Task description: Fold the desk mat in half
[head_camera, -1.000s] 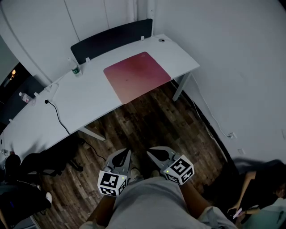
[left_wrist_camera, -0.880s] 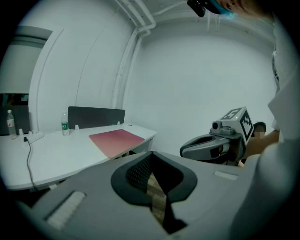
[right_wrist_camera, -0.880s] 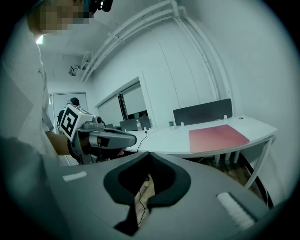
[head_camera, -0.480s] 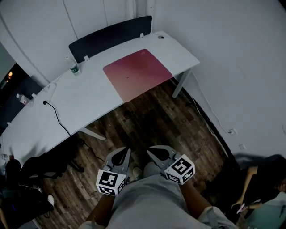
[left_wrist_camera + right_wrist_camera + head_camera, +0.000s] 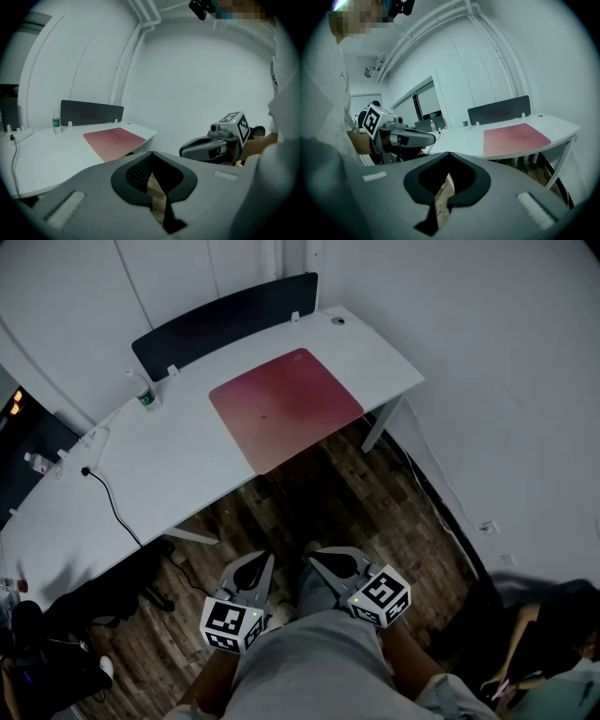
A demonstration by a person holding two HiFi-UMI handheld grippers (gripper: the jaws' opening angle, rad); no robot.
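Left gripper (image 5: 262, 562) and right gripper (image 5: 320, 561), both closed and empty, have come slightly nearer the red desk mat (image 5: 285, 407); the white desk (image 5: 178, 460) is cut off at its left end.

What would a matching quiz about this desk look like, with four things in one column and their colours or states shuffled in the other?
Things:
1. desk mat
2. bottle
3. divider panel
4. cable

Descriptions:
A. dark, upright along the back edge of the desk
B. reddish, lying flat and unfolded
C. black, snaking across the white top
D. standing, with a green label

Pairs: 1-B, 2-D, 3-A, 4-C
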